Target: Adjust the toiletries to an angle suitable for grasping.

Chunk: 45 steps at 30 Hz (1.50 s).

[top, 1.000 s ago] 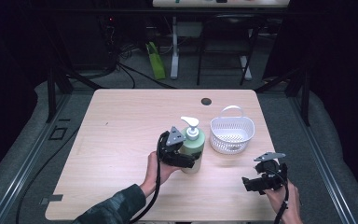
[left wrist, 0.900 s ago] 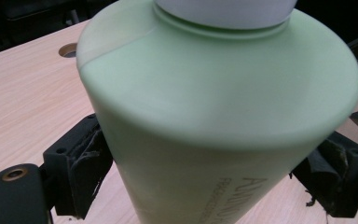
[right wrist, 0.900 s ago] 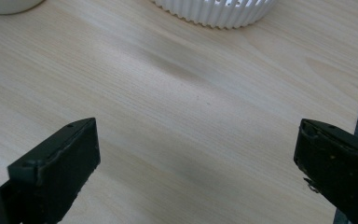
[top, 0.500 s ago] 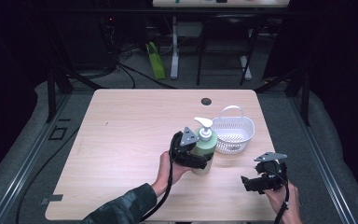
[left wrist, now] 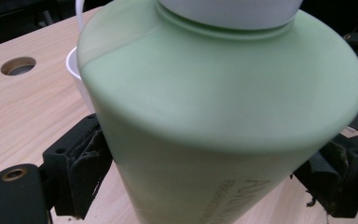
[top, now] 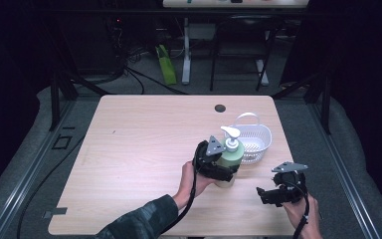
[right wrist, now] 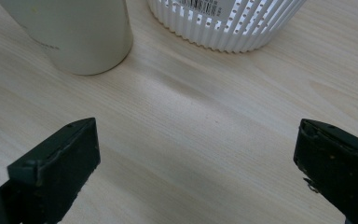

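Green pump bottle [top: 230,158], right of centre in the high view, standing on the bench [top: 144,144] just beside the white slotted basket [top: 251,142] (whether the two touch cannot be told). Left tool [top: 218,169] clamped across the bottle's body; in the left gripper view both jaws press against the bottle's sides. White pump head [top: 230,131] points toward frame left. Right tool [top: 273,194], lower right of the high view, held just above the bench with jaws spread wide and nothing between them.
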Motion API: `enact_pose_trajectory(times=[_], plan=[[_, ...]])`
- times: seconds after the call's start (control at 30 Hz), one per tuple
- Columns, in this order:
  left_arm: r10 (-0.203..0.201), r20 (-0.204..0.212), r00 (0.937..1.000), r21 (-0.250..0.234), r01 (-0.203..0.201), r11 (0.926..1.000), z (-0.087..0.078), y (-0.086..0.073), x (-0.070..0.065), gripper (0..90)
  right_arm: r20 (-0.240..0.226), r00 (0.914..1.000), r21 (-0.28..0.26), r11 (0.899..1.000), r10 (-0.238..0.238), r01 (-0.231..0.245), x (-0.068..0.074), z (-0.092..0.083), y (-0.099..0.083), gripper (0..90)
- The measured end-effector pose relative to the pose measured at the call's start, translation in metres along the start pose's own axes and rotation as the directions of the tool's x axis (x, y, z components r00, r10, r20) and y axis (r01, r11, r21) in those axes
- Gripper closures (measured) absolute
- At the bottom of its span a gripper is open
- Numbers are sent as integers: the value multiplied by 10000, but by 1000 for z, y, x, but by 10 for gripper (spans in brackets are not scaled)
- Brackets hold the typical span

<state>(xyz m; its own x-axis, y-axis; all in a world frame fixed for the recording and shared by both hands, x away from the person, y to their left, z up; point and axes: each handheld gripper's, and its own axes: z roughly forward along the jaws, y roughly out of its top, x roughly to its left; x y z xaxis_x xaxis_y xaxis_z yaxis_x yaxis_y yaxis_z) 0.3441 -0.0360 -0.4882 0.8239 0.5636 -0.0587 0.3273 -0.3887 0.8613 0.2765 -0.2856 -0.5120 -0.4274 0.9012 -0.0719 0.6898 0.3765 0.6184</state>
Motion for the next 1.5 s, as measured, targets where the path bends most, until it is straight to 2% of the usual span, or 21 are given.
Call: enact_pose_trajectory(times=[0.13,0.23,0.3,0.37,0.47,0.63,0.9,0.97,1.37,1.4,1.5], plan=[[91,62,9999,157,-92,9998,2,3,-2,120,-28,10000,-6,10000,16,-16,0,0,0,0],[139,256,9996,394,-149,9991,2,6,1,117,-55,10000,-47,10000,74,-75,0,-1,0,0],[49,457,9989,509,-73,9987,0,6,3,116,-72,9999,-46,10000,83,-84,-1,-1,0,0],[-222,601,9979,665,182,9976,-3,5,6,106,-91,9999,-48,9999,90,-91,-1,-1,-1,1],[-293,616,9977,659,252,9975,-6,4,7,56,-100,9999,-57,9999,107,-108,-1,-1,-1,6],[-291,488,9984,766,253,9967,-19,-1,15,14,-158,9998,-43,9999,122,-123,0,-1,0,6],[-279,240,9993,1424,242,9895,-34,-14,32,0,-241,9997,92,9999,72,-70,0,1,0,6],[-371,95,9993,1632,350,9860,-41,-21,40,0,-265,9996,168,9998,115,-111,-1,2,-1,6],[-752,-443,9962,2051,827,9752,-73,-46,70,0,-249,9997,237,9997,31,-25,0,3,-2,6],[-883,-549,9946,2140,981,9719,-78,-52,77,0,-257,9997,220,9997,55,-49,-1,3,-2,6],[-936,-636,9936,2269,1057,9682,-85,-56,85,0,-315,9995,250,9997,94,-86,-2,4,-3,7]])
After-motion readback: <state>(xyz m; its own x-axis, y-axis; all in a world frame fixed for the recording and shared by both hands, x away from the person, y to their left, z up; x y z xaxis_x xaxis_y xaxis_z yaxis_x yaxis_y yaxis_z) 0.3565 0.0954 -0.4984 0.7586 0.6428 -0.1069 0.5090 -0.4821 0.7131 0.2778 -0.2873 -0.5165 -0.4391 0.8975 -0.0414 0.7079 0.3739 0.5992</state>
